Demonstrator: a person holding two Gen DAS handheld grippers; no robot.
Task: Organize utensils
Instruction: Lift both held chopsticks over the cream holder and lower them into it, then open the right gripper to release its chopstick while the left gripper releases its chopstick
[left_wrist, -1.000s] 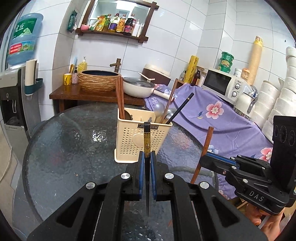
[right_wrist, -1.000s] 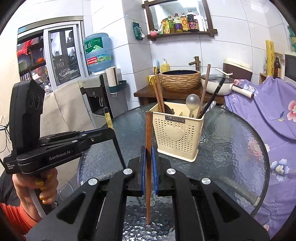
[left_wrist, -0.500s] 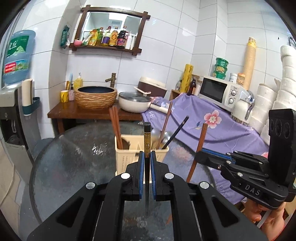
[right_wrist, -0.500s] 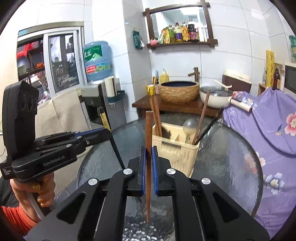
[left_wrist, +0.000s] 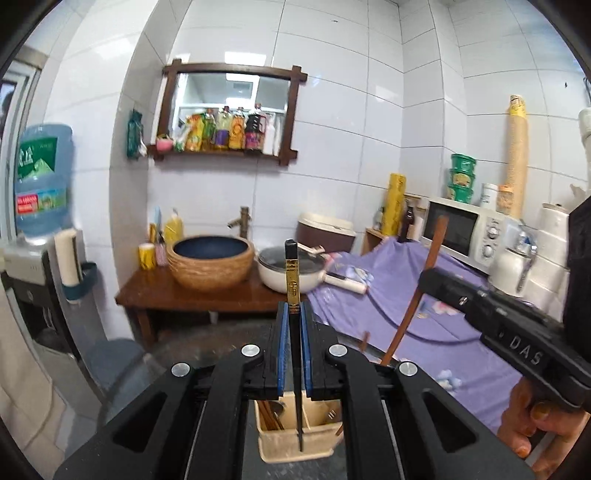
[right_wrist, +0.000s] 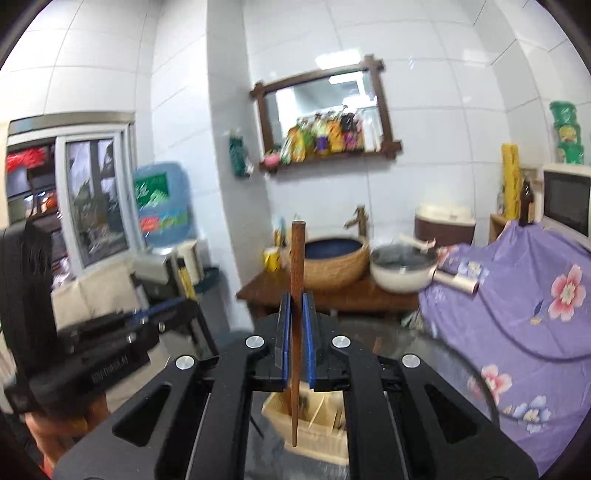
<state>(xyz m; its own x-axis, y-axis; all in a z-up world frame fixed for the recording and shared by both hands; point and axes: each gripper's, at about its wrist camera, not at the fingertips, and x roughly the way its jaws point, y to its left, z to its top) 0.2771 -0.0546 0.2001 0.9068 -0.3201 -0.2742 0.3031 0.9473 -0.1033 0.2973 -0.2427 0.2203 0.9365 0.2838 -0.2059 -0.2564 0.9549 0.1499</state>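
Observation:
My left gripper (left_wrist: 292, 314) is shut on a black chopstick (left_wrist: 291, 273) with a gold band, held upright. Its thin lower tip hangs over the cream utensil holder (left_wrist: 295, 439), which shows below between the gripper's arms with brown chopsticks and a spoon inside. My right gripper (right_wrist: 294, 306) is shut on a brown wooden chopstick (right_wrist: 297, 254), also upright, its lower end over the same holder (right_wrist: 314, 428). In the left wrist view the right gripper (left_wrist: 430, 277) appears at the right with its brown chopstick (left_wrist: 421, 291). The left gripper's body (right_wrist: 110, 347) shows blurred at the left of the right wrist view.
The holder stands on a round glass table (right_wrist: 454, 362). Behind it a wooden side table (left_wrist: 192, 295) carries a woven basin (left_wrist: 210, 264) and a white pan (left_wrist: 291, 271). A purple flowered cloth (right_wrist: 517, 306) covers the counter at right, with a microwave (left_wrist: 461, 229). A water dispenser (left_wrist: 37, 206) stands left.
Both grippers have risen with their chopsticks and now look down past the holder, which dropped from mid-frame to the bottom of both views. Both grips stayed closed.

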